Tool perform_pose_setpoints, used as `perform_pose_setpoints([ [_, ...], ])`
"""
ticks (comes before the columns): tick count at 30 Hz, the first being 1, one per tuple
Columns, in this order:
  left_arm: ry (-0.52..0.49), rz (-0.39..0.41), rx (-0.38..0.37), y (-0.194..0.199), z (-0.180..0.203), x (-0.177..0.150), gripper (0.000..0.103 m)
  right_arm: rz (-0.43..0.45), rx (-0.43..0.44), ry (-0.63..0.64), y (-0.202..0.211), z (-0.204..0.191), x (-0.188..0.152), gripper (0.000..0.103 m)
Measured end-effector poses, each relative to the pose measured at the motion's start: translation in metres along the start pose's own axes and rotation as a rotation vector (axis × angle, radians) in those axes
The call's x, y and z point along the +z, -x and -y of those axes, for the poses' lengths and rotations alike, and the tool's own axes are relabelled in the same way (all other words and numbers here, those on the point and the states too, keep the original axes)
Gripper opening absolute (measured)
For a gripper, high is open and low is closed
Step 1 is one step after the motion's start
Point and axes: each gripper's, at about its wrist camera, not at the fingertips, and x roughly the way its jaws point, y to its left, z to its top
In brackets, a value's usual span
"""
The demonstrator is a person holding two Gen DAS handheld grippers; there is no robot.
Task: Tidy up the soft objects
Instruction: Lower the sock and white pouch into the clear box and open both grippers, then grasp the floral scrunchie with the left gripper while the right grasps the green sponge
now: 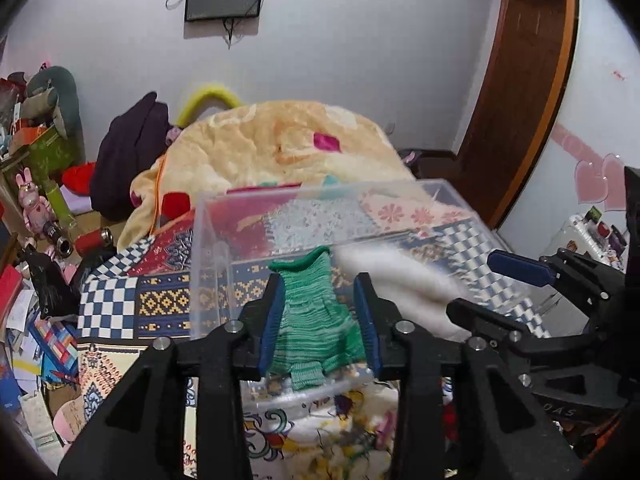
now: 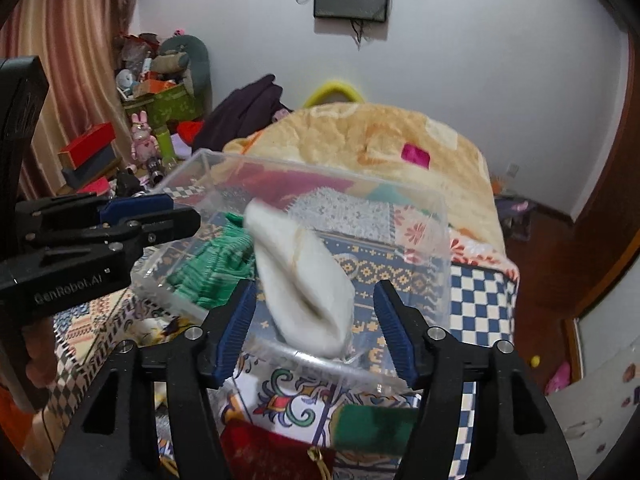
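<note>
A clear plastic box [image 1: 208,240] [image 2: 436,224] stands on the patterned bedspread. A green knit glove [image 1: 312,312] [image 2: 212,268] lies inside it between the open fingers of my left gripper [image 1: 320,284], which do not press on it. A white sock [image 2: 304,280] [image 1: 396,276], blurred by motion, is in the box in front of my right gripper [image 2: 316,292]. That gripper is open and apart from the sock. Each gripper shows from the side in the other's view: the right gripper [image 1: 480,280] and the left gripper [image 2: 184,212].
A folded yellow blanket [image 1: 280,144] [image 2: 380,136] lies behind the box. A dark garment [image 1: 128,152] sits to its left. Cluttered shelves and toys [image 1: 36,168] stand at the left. A red cloth [image 2: 272,452] and a green cloth [image 2: 372,424] lie near the bed's front edge.
</note>
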Motion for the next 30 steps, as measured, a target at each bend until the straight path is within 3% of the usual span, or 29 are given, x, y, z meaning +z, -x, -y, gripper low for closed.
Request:
perform_pose_setpoints([
  [7, -0.03, 0.096, -0.01, 0.046, 0.008, 0.001, 0.054, 0.1, 0.005, -0.016, 0.038, 0.006, 0.002, 0.066],
  [13, -0.047, 0.139, -0.01, 0.069, 0.012, -0.012, 0.077, 0.159, -0.008, -0.044, 0.06, 0.014, -0.01, 0.078],
  [21, -0.058, 0.054, 0.009, 0.054, 0.012, -0.042, 0.082, 0.081, -0.031, -0.061, 0.049, 0.022, -0.041, 0.08],
  [28, -0.029, -0.059, -0.027, 0.029, 0.009, -0.073, 0.083, -0.036, -0.04, -0.109, 0.02, 0.03, -0.067, 0.08],
  [30, -0.019, -0.088, -0.033, 0.02, 0.01, -0.08, 0.09, -0.069, -0.038, -0.125, 0.011, 0.034, -0.074, 0.08],
])
